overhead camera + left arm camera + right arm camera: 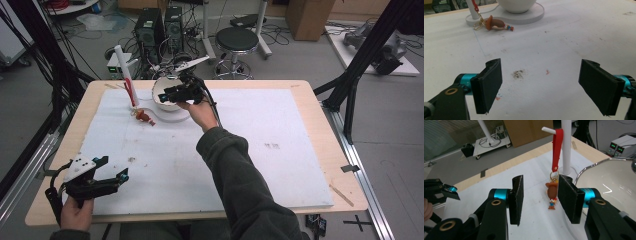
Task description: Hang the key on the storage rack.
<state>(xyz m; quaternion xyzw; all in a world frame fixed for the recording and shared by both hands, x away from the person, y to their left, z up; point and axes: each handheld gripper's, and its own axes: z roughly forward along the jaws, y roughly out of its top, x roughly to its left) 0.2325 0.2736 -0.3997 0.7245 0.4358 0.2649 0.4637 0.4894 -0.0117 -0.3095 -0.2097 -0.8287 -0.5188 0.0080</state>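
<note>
A white stand with a post (123, 62) and a side peg (548, 130) is at the back left of the white mat (260, 130). From the peg hangs a red strap (556, 150). It ends in a gold ring and a small brown figure (144, 117), which rests on the mat beside the stand's base (496, 24). A white bowl (159, 90) sits on that base. My right gripper (167, 95) hovers over the bowl, jaws open and empty (541, 180), the figure farther off beyond them. My left gripper (114, 168) is open near the front left corner (541, 87).
The wooden table edge (320, 100) frames the mat. Behind the table are a black stool (236, 40), computer towers (157, 27), a power supply (114, 65) and cables. Black frame struts (365, 50) rise at the right and left sides.
</note>
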